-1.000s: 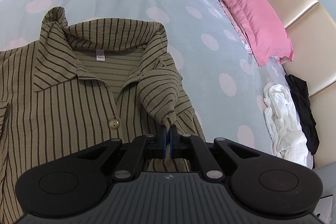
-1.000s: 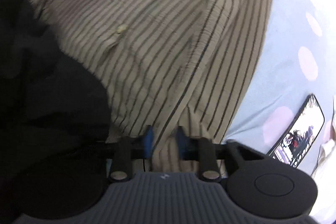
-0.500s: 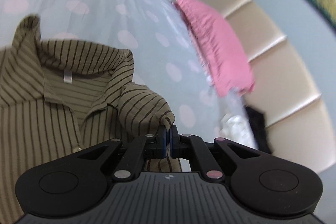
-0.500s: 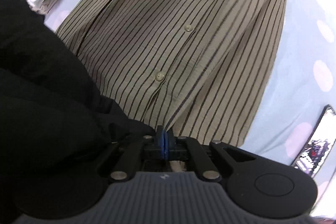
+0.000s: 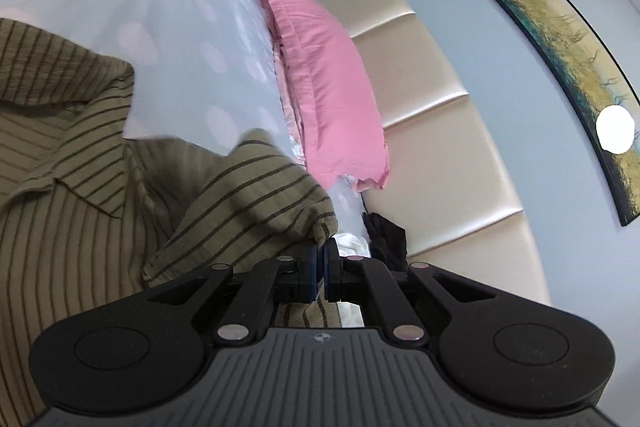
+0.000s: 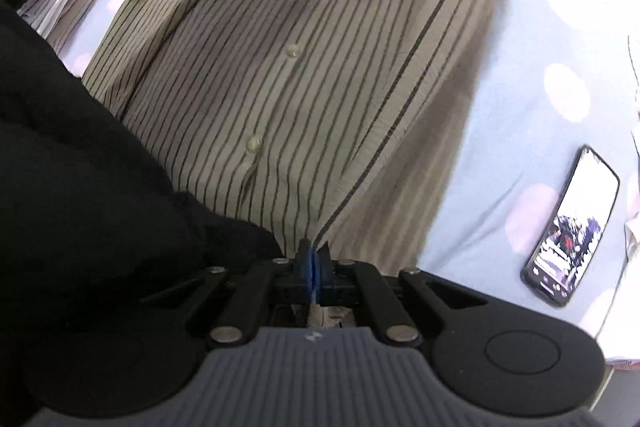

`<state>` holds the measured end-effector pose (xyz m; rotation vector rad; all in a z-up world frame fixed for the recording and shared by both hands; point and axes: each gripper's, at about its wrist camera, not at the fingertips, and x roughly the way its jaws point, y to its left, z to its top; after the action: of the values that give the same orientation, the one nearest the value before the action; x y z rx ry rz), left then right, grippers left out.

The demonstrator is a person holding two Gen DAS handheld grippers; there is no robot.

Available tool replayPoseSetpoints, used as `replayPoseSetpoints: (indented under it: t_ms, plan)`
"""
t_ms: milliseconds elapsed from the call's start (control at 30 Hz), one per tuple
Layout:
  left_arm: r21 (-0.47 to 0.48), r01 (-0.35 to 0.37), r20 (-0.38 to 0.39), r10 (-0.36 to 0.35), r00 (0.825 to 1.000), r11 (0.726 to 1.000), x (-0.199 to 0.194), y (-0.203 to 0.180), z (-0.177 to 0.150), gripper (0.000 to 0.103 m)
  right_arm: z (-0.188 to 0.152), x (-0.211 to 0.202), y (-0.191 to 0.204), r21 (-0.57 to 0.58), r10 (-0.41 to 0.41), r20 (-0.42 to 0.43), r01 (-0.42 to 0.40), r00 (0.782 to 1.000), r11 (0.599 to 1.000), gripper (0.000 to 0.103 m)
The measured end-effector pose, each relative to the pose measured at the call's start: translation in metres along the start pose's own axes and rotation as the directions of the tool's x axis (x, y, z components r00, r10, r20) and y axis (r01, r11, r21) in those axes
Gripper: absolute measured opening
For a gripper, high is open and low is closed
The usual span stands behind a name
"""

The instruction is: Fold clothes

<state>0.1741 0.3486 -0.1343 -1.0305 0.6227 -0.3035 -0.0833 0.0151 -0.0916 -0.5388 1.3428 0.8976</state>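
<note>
We're clamping the left gripper (image 5: 320,259) on a bunched shoulder fold of the striped shirt (image 5: 72,195), lifting it at frame center, collar upper left. The right gripper (image 6: 313,263) is pinching the shirt's (image 6: 296,75) hem, bottom center; its long axis is running up the frame, collar at top. It's lying on the dotted bedsheet (image 6: 520,99), phone (image 6: 572,227) at right.

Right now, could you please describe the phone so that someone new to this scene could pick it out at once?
Start from the pale bedsheet with pink dots in the right wrist view, then find the striped shirt spread across it. The phone lies flat on the sheet to the right of the shirt's lower edge, apart from it. It is the only hard, dark-framed slab there, with its screen lit.
</note>
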Motion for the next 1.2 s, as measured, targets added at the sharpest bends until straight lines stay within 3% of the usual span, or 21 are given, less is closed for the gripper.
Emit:
replayPoseSetpoints:
  t_ms: [233, 500, 567, 700, 767, 833, 900, 1033, 1200]
  plan:
    - [-0.085, -0.183, 0.007, 0.184, 0.983, 0.979, -0.038, 0.079, -0.006, 0.001, 0.012, 0.023, 0.013, -0.051, 0.028, -0.034, -0.029, 0.999, 0.998, 0.002]
    - [0.021, -0.3, 0.009, 0.3, 0.954, 0.954, -0.058, 0.079, -0.008, 0.001, 0.021, 0.038, 0.029, -0.084, 0.005, -0.061, -0.01, 0.998, 0.996, 0.002]
    - [0.033, -0.34, 0.017, 0.339, 0.941, 0.94, -0.062, 0.078, -0.01, 0.001, 0.022, 0.038, 0.035, -0.097, -0.004, -0.064, -0.003, 0.998, 0.995, 0.002]
    - [0.107, -0.452, -0.007, 0.455, 0.891, 0.886, -0.059, 0.071, -0.014, 0.002, 0.024, 0.041, 0.038, -0.107, -0.012, -0.069, 0.004, 0.998, 0.994, 0.002]
    - [0.093, -0.452, -0.003, 0.454, 0.891, 0.887, -0.062, 0.068, -0.016, 0.003, 0.025, 0.042, 0.037, -0.096, -0.012, -0.069, 0.005, 0.998, 0.995, 0.002]
    - [0.07, -0.457, 0.004, 0.457, 0.889, 0.887, -0.069, 0.064, -0.016, 0.015, 0.025, 0.045, 0.037, -0.086, -0.015, -0.067, 0.009, 0.998, 0.996, 0.002]
    - [0.079, -0.48, 0.017, 0.481, 0.877, 0.874, -0.079, 0.054, -0.017, 0.028, 0.025, 0.046, 0.037, -0.08, -0.017, -0.057, 0.013, 0.998, 0.997, 0.002]
    - [0.111, -0.484, 0.016, 0.486, 0.874, 0.868, -0.106, 0.028, -0.029, 0.028, 0.021, 0.045, 0.039, -0.086, -0.026, -0.03, 0.023, 0.999, 0.996, 0.002]
    - [0.14, -0.485, -0.035, 0.494, 0.869, 0.863, -0.132, 0.0, -0.068, 0.03, 0.015, 0.045, 0.046, -0.103, -0.039, 0.002, 0.039, 0.999, 0.994, 0.002]
